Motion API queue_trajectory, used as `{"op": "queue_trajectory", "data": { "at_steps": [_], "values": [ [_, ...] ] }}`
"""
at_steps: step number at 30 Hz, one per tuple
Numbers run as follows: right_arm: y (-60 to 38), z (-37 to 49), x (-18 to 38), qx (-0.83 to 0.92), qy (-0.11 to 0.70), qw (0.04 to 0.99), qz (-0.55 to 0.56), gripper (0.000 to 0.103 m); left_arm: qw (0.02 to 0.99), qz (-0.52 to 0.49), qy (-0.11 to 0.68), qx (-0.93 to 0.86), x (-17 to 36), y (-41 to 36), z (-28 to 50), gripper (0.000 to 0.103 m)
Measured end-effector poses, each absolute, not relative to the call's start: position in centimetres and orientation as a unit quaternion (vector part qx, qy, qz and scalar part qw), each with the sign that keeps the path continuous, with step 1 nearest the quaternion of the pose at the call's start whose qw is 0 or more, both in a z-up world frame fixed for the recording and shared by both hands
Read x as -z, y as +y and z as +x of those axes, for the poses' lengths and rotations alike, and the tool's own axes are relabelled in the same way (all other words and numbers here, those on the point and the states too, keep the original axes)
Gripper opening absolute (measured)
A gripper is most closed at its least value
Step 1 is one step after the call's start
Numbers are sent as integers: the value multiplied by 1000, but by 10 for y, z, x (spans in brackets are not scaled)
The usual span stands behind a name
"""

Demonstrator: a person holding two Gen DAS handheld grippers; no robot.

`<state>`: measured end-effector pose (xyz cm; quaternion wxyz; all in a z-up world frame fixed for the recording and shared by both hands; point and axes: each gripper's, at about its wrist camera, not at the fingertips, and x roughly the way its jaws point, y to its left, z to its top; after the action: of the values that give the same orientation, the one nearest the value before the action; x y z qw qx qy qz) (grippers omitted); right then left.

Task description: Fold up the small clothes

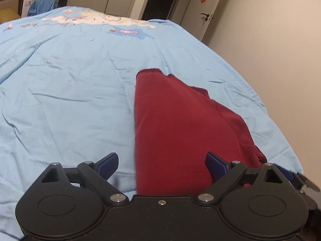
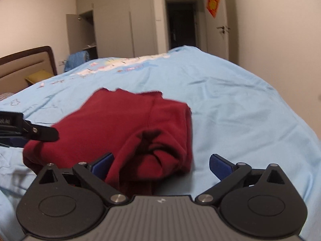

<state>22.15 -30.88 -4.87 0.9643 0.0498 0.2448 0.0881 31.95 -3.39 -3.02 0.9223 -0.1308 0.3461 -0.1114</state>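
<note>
Now both grippers' fingers stand apart, holding nothing: the left gripper straddles the near left edge of the folded red garment, the right gripper its bunched right corner. Bare blue bedsheet spreads wide left of the left fingers and right of the right fingers.

The folded dark red knit garment lay on the bed's light blue printed cotton bedsheet, toward its right edge. Behind it a brown padded headboard stood left, apparently beside the open grey wardrobe.
</note>
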Motion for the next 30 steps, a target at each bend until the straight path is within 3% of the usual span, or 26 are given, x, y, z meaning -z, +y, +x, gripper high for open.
{"op": "queue_trajectory", "data": {
  "at_steps": [5, 30],
  "values": [
    [-321, 221, 63, -70, 266, 955, 111, 103, 916, -139, 359, 107, 34, -32, 320, 98],
    [-320, 221, 62, -69, 273, 952, 120, 103, 913, -146, 370, 97, 36, -31, 322, 102]
  ]
}}
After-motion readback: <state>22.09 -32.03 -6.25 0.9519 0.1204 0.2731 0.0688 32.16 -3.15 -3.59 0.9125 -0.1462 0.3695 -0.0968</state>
